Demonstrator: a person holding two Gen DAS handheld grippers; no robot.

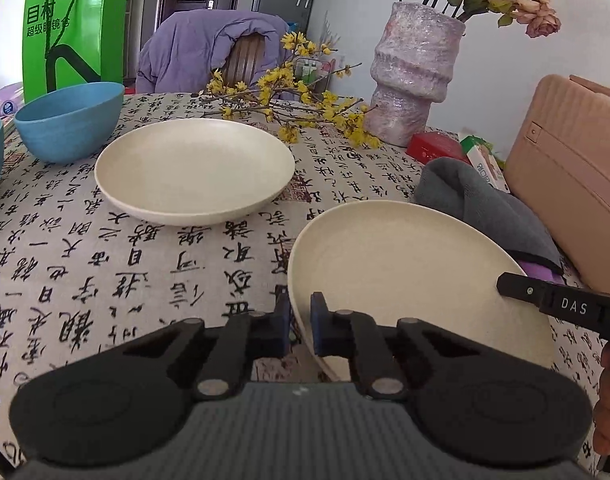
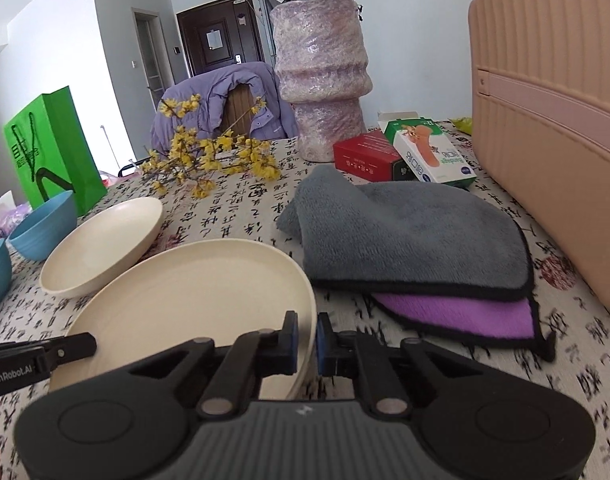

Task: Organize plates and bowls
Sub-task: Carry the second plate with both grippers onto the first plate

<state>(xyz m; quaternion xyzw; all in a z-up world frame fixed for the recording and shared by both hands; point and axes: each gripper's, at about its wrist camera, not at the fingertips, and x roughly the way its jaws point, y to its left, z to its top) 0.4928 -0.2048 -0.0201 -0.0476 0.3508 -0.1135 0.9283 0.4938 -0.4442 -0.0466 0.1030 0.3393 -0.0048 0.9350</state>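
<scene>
Left hand-held gripper [image 1: 301, 320] clamped tight on near-left rim of round cream plastic plate [image 1: 417, 280]; right hand-held gripper [image 2: 306, 340] pinches the same plate's right rim, blue pads [image 2: 291, 340] either side of the edge. Plate tilted; underside hidden, so contact with the calligraphy-print worktop [image 1: 125, 272] unclear. Just beyond, grey-and-purple folded cloth [image 2: 409, 236], partly behind the plate in the left view. Second cream plate [image 1: 193, 172] flat, farther left. Two blue bowls [image 1: 67, 120], one cut off by frame edge. Lilac textured vase [image 1: 415, 76] at back, flowers cropped.
</scene>
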